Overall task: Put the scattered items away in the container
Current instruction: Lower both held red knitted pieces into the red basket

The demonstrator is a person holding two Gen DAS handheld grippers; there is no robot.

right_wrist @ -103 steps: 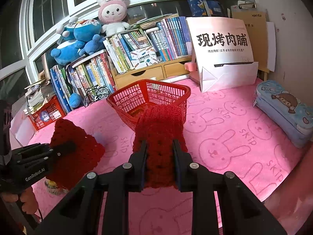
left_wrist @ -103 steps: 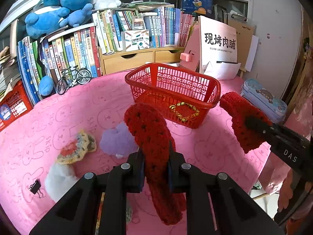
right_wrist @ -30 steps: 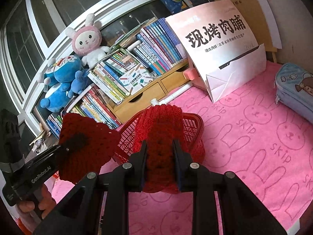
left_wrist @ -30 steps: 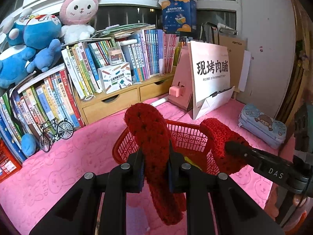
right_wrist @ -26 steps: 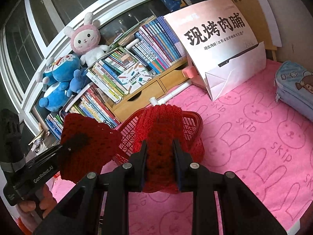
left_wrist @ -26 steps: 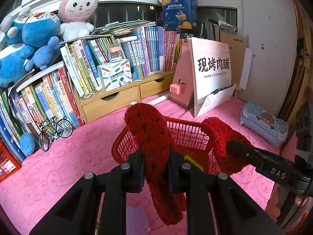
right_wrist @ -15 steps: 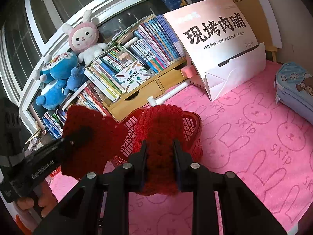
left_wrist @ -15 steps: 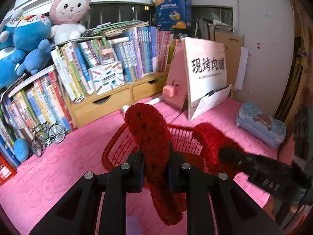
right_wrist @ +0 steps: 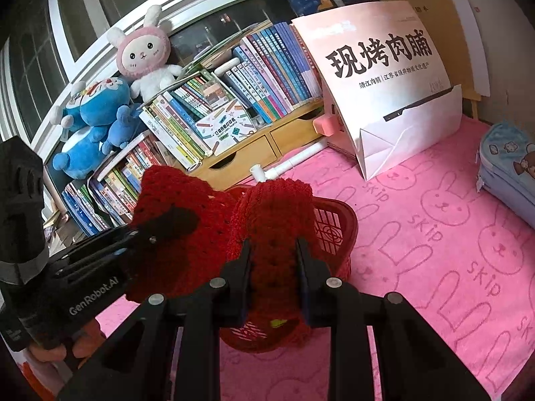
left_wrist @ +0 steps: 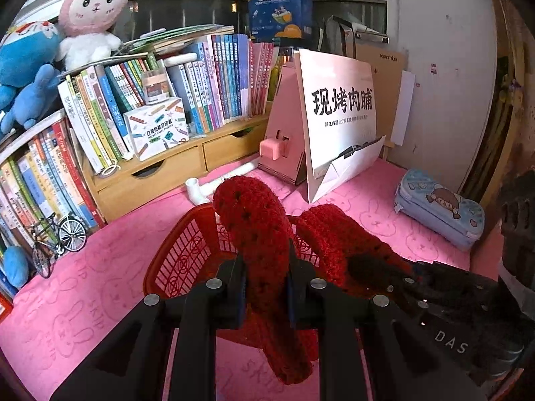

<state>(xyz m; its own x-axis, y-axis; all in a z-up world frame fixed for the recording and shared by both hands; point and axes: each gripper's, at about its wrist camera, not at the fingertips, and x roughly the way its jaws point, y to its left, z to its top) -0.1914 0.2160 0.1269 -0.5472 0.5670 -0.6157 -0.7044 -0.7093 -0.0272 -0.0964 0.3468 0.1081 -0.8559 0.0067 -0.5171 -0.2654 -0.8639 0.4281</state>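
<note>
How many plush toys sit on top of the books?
2: a pink-hooded bunny on the books, a blue plush left of it. More may be hidden beyond the frame edge.

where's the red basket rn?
Red basket sits on the pink cloth centre of both views, directly under the red knit piece both grippers hold.
</note>
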